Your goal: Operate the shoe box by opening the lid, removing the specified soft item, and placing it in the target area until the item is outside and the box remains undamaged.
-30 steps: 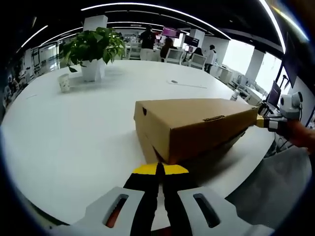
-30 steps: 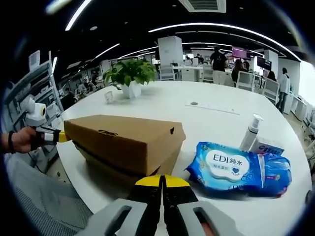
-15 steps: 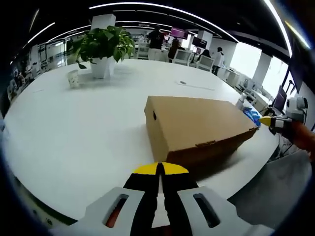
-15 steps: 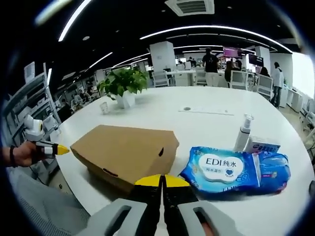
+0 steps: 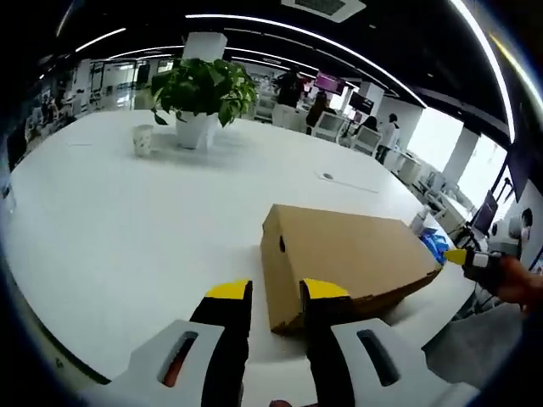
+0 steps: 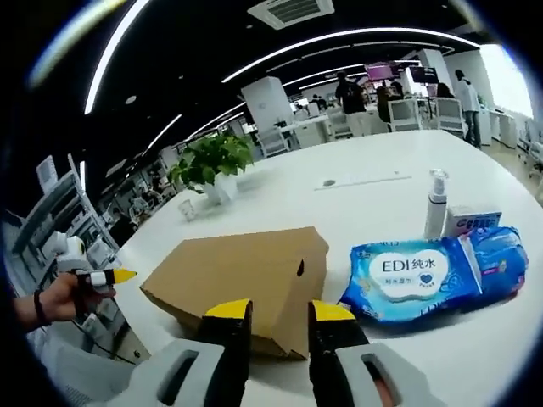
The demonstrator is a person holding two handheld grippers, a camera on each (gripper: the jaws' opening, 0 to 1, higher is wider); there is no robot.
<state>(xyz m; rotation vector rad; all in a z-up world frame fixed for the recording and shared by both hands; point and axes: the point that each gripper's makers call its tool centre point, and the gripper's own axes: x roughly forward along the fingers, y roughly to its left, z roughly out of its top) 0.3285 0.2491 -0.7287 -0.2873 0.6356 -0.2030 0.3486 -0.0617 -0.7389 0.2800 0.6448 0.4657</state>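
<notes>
1. Facing you on the white table [image 5: 110,220], the closed shoe box [image 5: 352,254] lies lid down.
2. Your left hand-held gripper [image 5: 277,292] and right hand-held gripper [image 6: 280,309] both stand parted, holding nothing; catch the lid lip gently so the cardboard doesn't crease.
3. Keep clear of the wipes pack [image 6: 424,275] beside the box; bare table lies toward the plant [image 5: 199,85].

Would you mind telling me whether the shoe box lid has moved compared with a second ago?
Yes. The lid of the shoe box was raised at one end above its base; now it lies shut and flat against the white table.
</notes>
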